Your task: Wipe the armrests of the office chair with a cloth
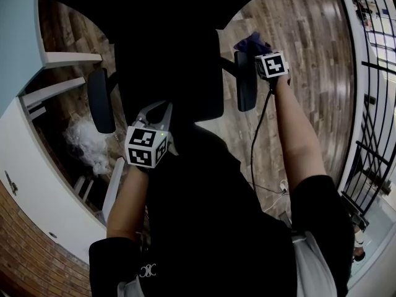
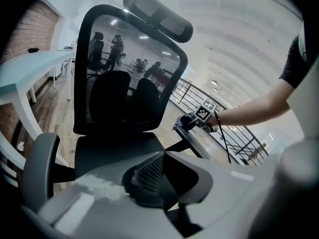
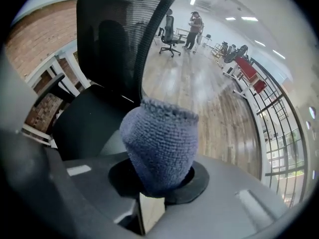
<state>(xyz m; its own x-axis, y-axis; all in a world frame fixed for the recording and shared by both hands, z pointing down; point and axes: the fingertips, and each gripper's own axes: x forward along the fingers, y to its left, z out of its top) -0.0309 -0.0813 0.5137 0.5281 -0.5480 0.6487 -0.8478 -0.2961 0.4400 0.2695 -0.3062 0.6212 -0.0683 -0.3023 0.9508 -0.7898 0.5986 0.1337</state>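
A black mesh-backed office chair (image 1: 170,67) stands in front of me, its backrest (image 2: 127,68) facing the left gripper view. My right gripper (image 1: 258,53) is shut on a blue knitted cloth (image 3: 159,143), which it holds at the far end of the right armrest (image 1: 245,85). In the left gripper view the cloth (image 2: 185,121) rests on top of that armrest (image 2: 197,146). My left gripper (image 1: 157,107) hovers over the seat's front, jaws together and nothing in them (image 2: 159,179). The left armrest (image 1: 100,101) is untouched.
A white desk (image 1: 37,184) runs along the left by a brick wall, with a pale crumpled bag (image 1: 86,144) under it. A black railing (image 1: 371,104) stands to the right. A cable (image 1: 255,141) hangs from the right gripper. People (image 3: 194,21) stand far off.
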